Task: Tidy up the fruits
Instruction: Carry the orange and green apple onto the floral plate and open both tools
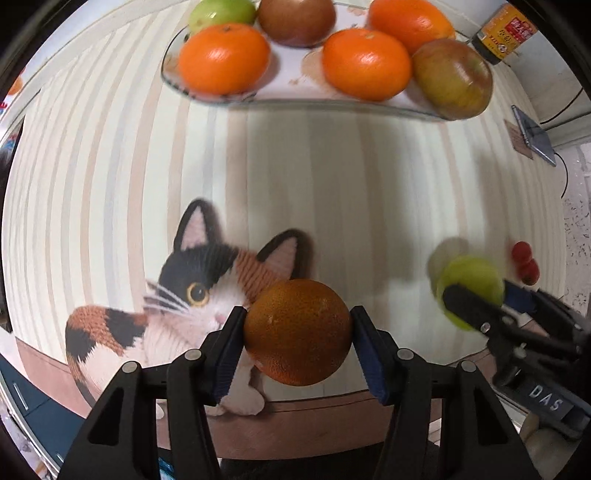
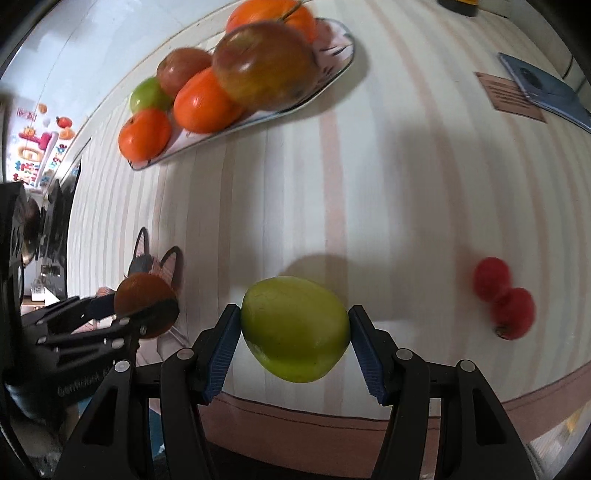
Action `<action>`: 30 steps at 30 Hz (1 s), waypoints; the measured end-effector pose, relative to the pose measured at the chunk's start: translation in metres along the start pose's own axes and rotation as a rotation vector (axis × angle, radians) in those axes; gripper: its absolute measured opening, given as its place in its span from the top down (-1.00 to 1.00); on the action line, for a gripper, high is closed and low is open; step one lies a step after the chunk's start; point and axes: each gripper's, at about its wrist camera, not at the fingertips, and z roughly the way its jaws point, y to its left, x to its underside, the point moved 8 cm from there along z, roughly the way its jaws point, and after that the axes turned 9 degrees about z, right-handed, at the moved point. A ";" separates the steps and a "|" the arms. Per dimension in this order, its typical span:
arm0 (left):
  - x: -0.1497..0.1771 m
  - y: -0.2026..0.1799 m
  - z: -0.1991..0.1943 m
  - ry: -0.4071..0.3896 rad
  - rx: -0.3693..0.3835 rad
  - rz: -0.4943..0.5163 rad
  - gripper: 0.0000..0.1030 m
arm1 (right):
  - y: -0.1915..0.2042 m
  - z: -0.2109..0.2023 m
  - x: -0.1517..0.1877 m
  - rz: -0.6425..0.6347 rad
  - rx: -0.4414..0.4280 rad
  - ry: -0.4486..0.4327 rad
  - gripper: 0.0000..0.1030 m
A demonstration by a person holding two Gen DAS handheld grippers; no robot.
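My left gripper [image 1: 297, 332] is shut on a dark orange [image 1: 297, 332], held above the near part of the table; it also shows in the right wrist view [image 2: 146, 304]. My right gripper [image 2: 295, 330] is shut on a green fruit [image 2: 295, 328], seen at the right of the left wrist view [image 1: 471, 284]. A glass plate [image 1: 295, 98] at the far side holds several fruits: oranges [image 1: 223, 59], red-green apples [image 1: 454, 79] and a green fruit [image 1: 221, 13]. The plate shows upper left in the right wrist view [image 2: 332, 74]. Two small red tomatoes [image 2: 504, 297] lie on the table to the right.
The striped tablecloth has a printed cat [image 1: 184, 295] under my left gripper. A bottle [image 1: 502, 33] stands behind the plate at the right. A phone [image 2: 546, 92] on a brown card [image 2: 506, 96] lies at the far right. The table's front edge [image 2: 332, 417] is close below.
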 end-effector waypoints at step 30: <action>-0.072 0.042 -0.095 -0.193 0.062 -0.054 -0.05 | 0.031 -0.038 -0.043 0.114 -0.194 -0.002 -0.22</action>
